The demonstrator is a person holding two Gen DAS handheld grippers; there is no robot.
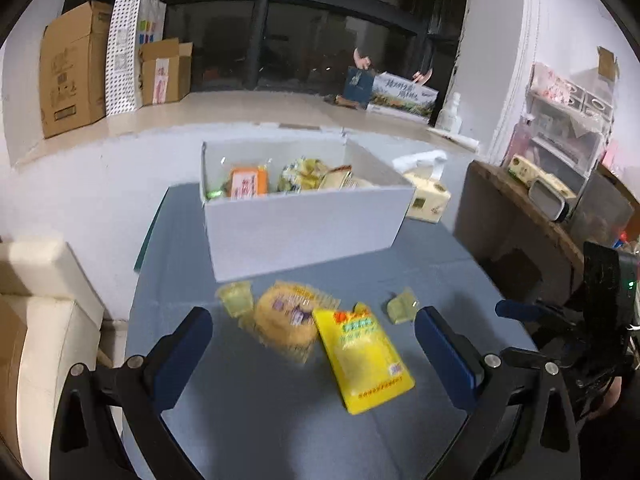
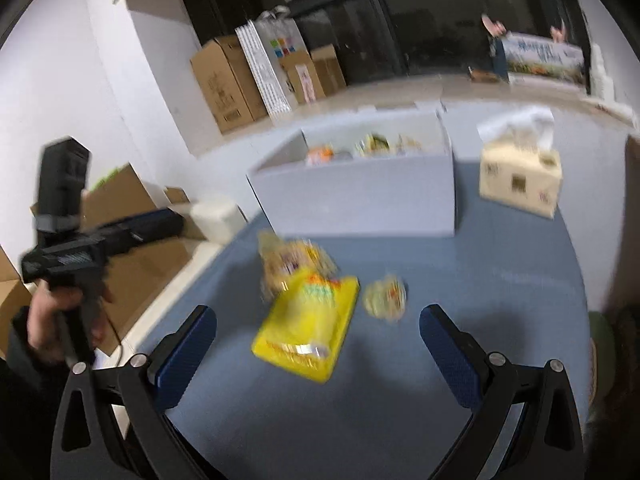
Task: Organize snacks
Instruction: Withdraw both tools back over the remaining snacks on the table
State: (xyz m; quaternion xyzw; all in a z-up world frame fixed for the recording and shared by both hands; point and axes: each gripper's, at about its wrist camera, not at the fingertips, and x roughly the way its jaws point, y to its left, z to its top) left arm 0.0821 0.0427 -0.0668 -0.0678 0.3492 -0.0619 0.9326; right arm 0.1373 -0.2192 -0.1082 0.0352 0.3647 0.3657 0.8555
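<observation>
Yellow pouch (image 1: 362, 356): flat on the blue table (image 1: 280, 420), overlapping the near edge of the round cake pack (image 1: 286, 322); print too blurred to read.
Round cake pack: clear wrapper, just before the white box (image 1: 304, 224); smeared in the right wrist view.
Small pale packets: one (image 1: 236, 298) left of the cake pack, one (image 1: 402, 304) right of the pouch; contents unclear.
White box: open-topped, holding an orange pack (image 1: 250, 182) and yellowish wrappers (image 1: 304, 174), lower parts hidden by the wall.
Left gripper (image 1: 314, 350): jaws spread wide, nothing held, above the pouch.
Right gripper (image 2: 318, 356): likewise wide apart, empty.
Tissue pack (image 2: 520, 176): right of the box, partly hidden by it in the left wrist view.
</observation>
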